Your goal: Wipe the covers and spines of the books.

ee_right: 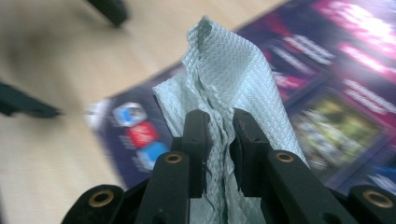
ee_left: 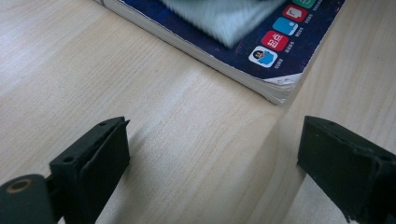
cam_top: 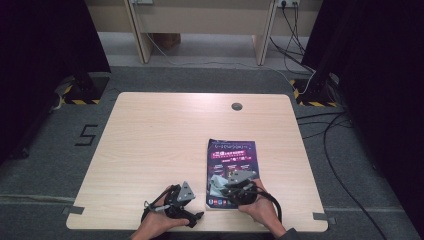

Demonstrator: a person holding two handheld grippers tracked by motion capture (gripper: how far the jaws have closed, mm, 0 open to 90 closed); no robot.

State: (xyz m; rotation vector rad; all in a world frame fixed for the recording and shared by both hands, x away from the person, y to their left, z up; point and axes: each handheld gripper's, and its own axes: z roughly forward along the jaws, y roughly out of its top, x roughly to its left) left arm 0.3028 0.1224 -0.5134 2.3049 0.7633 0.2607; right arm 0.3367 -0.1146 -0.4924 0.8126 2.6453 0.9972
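The light wooden worktop (cam_top: 150, 150) carries a book (cam_top: 230, 167) with a dark purple printed cover, lying flat directly under the fingers of the right gripper (cam_top: 231, 184). In the right gripper view the cover is seen beneath and beyond those fingers (ee_right: 200, 140), which are clenched on a pale green wiping cloth (ee_right: 229, 88). The embossed cloth is pinched as a bunched fold between the two pads, and its free end stands up ahead of the fingertips, over the lower part of the cover. In the high view the cloth (cam_top: 218, 181) is seen spread on the cover just beside the gripper.

The left gripper (cam_top: 186, 212) is held low over bare wood, beside the book's near left corner. Its fingers (ee_left: 100, 154) are released and spread wide, with nothing between them; the book corner (ee_left: 275, 88) lies just ahead of them, apart from both pads.

The step in hand is judged to be the wiping of the book cover with the cloth. The next move calls for the grasp to be kept firm while the cloth is pressed flat and drawn across the cover. The book may need to be steadied by the free fingers, since it could slide.
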